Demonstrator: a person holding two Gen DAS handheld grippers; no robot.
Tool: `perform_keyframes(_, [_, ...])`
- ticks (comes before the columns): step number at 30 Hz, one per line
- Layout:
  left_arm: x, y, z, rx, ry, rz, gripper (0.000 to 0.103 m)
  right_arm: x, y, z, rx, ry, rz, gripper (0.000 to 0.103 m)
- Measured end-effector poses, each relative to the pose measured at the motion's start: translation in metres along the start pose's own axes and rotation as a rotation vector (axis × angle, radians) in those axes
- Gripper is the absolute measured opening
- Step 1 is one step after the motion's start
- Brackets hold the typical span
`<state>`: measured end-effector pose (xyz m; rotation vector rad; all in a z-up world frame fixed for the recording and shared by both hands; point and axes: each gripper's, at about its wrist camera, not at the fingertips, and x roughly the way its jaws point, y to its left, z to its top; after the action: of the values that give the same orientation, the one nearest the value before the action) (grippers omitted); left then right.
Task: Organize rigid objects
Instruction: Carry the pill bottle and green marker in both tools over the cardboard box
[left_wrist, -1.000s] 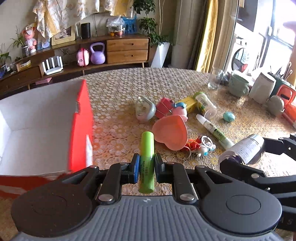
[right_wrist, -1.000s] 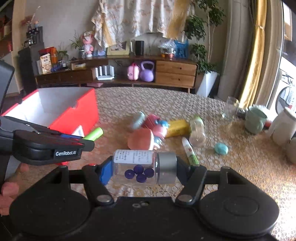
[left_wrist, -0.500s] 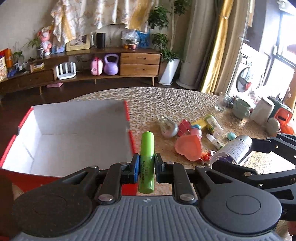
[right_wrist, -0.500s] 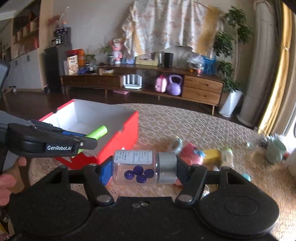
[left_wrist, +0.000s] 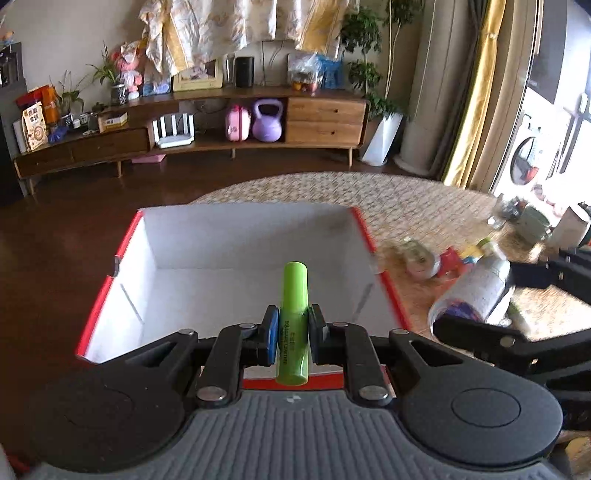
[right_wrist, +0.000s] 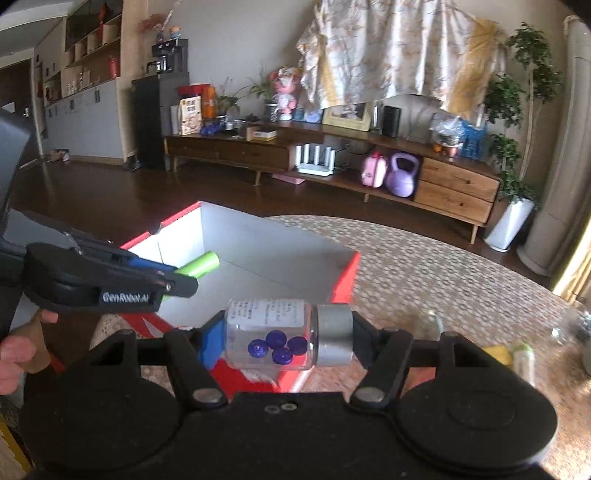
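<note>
My left gripper (left_wrist: 292, 334) is shut on a lime green tube (left_wrist: 293, 317), which sticks forward over the inside of a red box with a white interior (left_wrist: 207, 280). My right gripper (right_wrist: 284, 338) is shut endwise on a clear jar with a silver cap (right_wrist: 288, 336) holding several blue beads. It hangs over the box's near right corner (right_wrist: 343, 280). In the right wrist view the left gripper (right_wrist: 184, 275) with the green tube (right_wrist: 199, 265) reaches over the box from the left. In the left wrist view the jar (left_wrist: 474, 291) and right gripper (left_wrist: 480, 317) are at the right.
The box sits at the left end of a round table with a patterned cloth (left_wrist: 417, 206). Loose items (left_wrist: 443, 254) and mugs (left_wrist: 532, 221) lie to the right on the table. A hand (right_wrist: 18, 350) holds the left gripper. Beyond are a dark floor and a wooden sideboard (left_wrist: 229, 125).
Both grippers have swung left from the pile of loose items to over the red box, each still holding its object. The box now fills the middle of the left wrist view.
</note>
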<state>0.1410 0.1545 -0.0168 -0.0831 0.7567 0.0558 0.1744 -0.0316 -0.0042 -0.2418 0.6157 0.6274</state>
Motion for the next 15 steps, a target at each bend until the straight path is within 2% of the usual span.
perform_keyframes(12, [0.064,0.047,0.024,0.065,0.124,0.078,0.016,0.087,0.026,0.014,-0.087,0.115,0.055,0.067])
perform_keyframes(15, [0.082,0.055,0.028,0.076,0.156,0.093,0.016,0.107,0.032,0.013,-0.101,0.169,0.084,0.067])
